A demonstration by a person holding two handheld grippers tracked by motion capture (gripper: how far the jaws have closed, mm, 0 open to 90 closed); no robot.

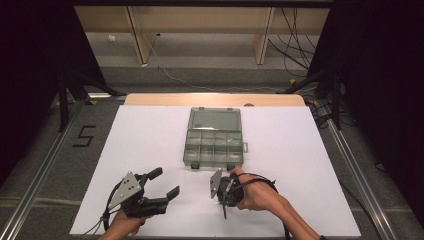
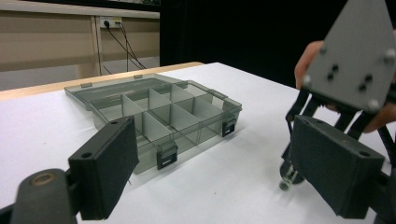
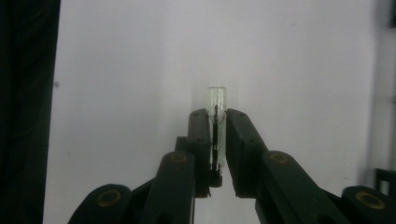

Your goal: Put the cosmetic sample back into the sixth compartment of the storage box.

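Over the white worktop (image 1: 150,135) we go, and the right gripper (image 3: 217,140) has its jaws drawn in narrow on a small clear glass tube (image 3: 217,105), the tube's rounded end poking out past the jaw tips. Something dark and thin runs down inside the tube, though the right gripper view is too dim to say what it is. From the high view, the right gripper (image 1: 223,189) is tipped steeply down toward the worktop, just on the near side of the organiser box (image 1: 214,145), with the right hand (image 1: 255,192) wrapped round it.

The left gripper (image 1: 159,182) sits off to the left, jaws spread wide with nothing between them, the left hand (image 1: 122,225) coming in from the bottom edge.

The box is a smoky transparent compartment case, lid (image 1: 215,119) flung open and lying flat on the far side. In the left gripper view its dividers (image 2: 154,114) stand up clearly and two dark latches (image 2: 167,156) hang at the near wall. Beyond the left gripper's right jaw, the tube's tip (image 2: 286,179) is down at the worktop, just beside the box and apart from it.
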